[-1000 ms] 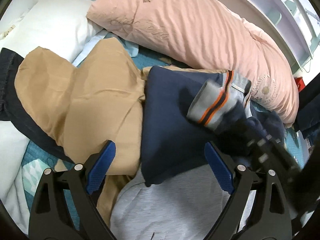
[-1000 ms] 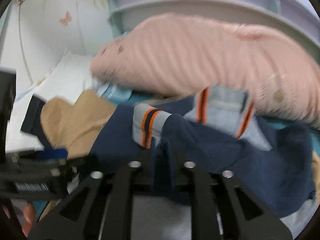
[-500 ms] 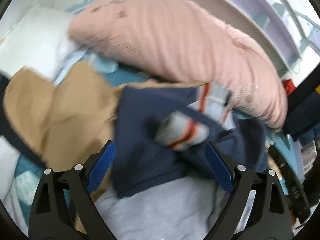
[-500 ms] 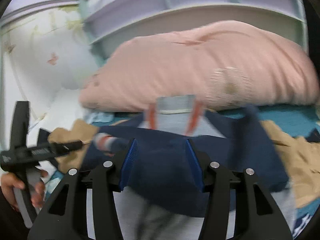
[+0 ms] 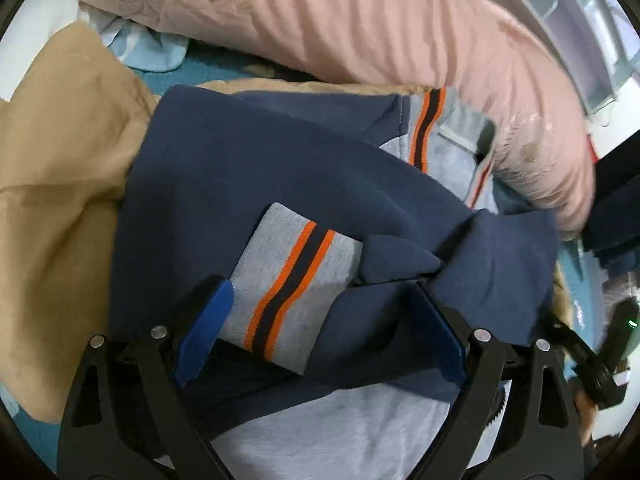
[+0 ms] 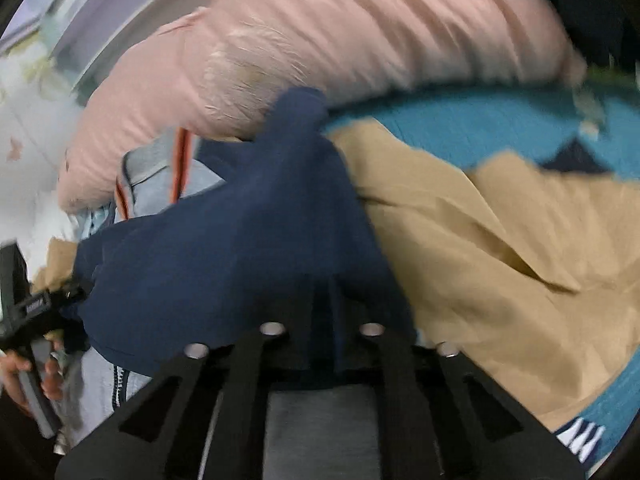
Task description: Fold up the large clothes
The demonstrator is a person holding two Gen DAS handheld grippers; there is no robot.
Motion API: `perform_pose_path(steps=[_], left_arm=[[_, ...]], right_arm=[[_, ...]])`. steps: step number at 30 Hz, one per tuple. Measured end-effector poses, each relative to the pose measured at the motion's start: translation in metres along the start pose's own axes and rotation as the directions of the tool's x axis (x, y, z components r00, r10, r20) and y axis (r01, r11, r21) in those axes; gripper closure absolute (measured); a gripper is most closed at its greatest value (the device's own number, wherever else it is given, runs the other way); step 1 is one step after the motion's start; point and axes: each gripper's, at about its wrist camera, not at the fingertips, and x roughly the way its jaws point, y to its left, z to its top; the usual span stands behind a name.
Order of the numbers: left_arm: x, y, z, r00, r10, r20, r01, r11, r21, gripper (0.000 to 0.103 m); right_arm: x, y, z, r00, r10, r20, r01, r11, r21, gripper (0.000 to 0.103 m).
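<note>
Tan garment (image 5: 68,184): spread flat at far left of the left wrist view, partly under the navy cloth; not yet folded, by the look of it.
Left gripper (image 5: 320,340): jaws wide apart, blue pads either side of the cuff, pressing on nothing.
Striped cuff (image 5: 288,292): grey rib with orange and dark stripes, end of a sleeve laid across the chest; lying between the open pads.
Navy sweatshirt (image 5: 224,168): on the bed, in front of the pink pillow (image 5: 360,28); grey lower panel nearest the camera, striped collar at the pillow side.
Right gripper (image 6: 322,320): fingers closed, a fold of navy fabric pinched between them, apparently the other sleeve.
Done: one sleeve seemingly brought inward over the body.
Left: second sleeve to lay across, then the body to fold up; teal bed cover (image 6: 460,120) otherwise strewn with unfolded pieces.
</note>
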Motion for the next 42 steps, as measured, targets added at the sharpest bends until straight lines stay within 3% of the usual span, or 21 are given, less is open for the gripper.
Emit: perform_pose_path(steps=[1,3,5,6,10,18,19,20,21,24,27,28,29,30,33,39,42], left_arm=[[-0.003,0.0,0.0,1.0,0.026,0.001,-0.026,1.0,0.0,0.013],[-0.015,0.002,-0.001,1.0,-0.02,0.021,0.02,0.999,-0.038,0.013],[-0.037,0.011,0.0,0.993,-0.071,0.089,0.079,0.993,-0.083,0.013],[-0.043,0.015,0.0,0.993,-0.055,0.102,0.066,0.992,-0.104,0.013],[-0.033,0.025,0.002,0.998,-0.049,0.043,0.056,0.985,-0.165,0.013],[-0.016,0.016,0.008,0.998,-0.029,-0.062,0.018,0.985,-0.171,0.013],[-0.016,0.016,0.009,0.998,-0.033,-0.056,0.023,0.983,-0.182,0.017],[-0.016,0.016,0.01,0.998,-0.045,-0.05,0.034,0.98,-0.194,0.034],[-0.019,0.013,0.011,0.995,-0.09,-0.047,0.078,0.977,-0.201,0.034],[-0.022,0.006,0.011,0.997,-0.054,-0.055,0.047,0.991,-0.125,0.037],[-0.012,0.017,0.011,0.991,-0.106,-0.082,0.089,0.978,-0.191,0.043],[-0.014,0.019,0.011,0.992,-0.105,-0.065,0.09,0.977,-0.193,0.054],[-0.019,0.019,0.011,0.995,-0.098,-0.031,0.091,0.979,-0.18,0.089],[-0.03,0.018,0.012,0.997,-0.069,0.031,0.073,0.985,-0.157,0.093],[-0.061,0.014,0.01,0.983,-0.081,0.165,0.1,0.988,-0.116,0.095],[-0.069,0.016,0.007,0.981,-0.094,0.171,0.117,0.985,-0.125,0.095],[-0.077,0.02,-0.001,0.976,0.011,0.218,0.017,0.992,-0.127,0.095]], right_arm=[[0.0,-0.003,0.0,1.0,0.01,-0.001,-0.01,1.0,0.009,0.103],[-0.002,-0.002,0.001,1.0,0.02,0.002,-0.02,1.0,0.018,0.099],[-0.009,0.002,0.002,0.999,0.038,0.013,-0.039,0.999,0.013,0.096],[-0.014,0.003,0.002,0.999,0.043,0.018,-0.043,0.999,0.007,0.095],[-0.021,0.006,0.003,0.999,0.049,0.024,-0.049,0.999,0.0,0.093],[-0.018,0.012,0.003,0.999,0.047,0.01,-0.047,0.999,-0.014,0.09],[-0.018,0.013,0.003,0.999,0.048,0.008,-0.048,0.999,-0.012,0.09],[-0.017,0.013,0.003,0.999,0.048,0.007,-0.048,0.999,-0.011,0.09],[-0.017,0.013,0.003,0.999,0.048,0.008,-0.048,0.999,-0.012,0.09],[-0.017,0.014,0.004,0.999,0.05,0.005,-0.05,0.999,-0.015,0.089],[-0.017,0.013,0.004,0.999,0.049,0.004,-0.049,0.999,-0.013,0.089],[-0.018,0.013,0.004,0.999,0.05,0.007,-0.05,0.999,-0.011,0.088],[-0.018,0.013,0.004,0.999,0.05,0.007,-0.05,0.999,-0.011,0.088],[-0.018,0.012,0.004,0.999,0.047,0.007,-0.047,0.999,-0.013,0.088],[-0.018,0.011,0.004,0.999,0.044,0.011,-0.044,0.999,-0.015,0.088],[-0.018,0.005,0.005,0.999,0.04,0.013,-0.04,0.999,0.013,0.088],[-0.018,0.006,0.005,0.999,0.039,0.012,-0.039,0.999,0.007,0.091]])
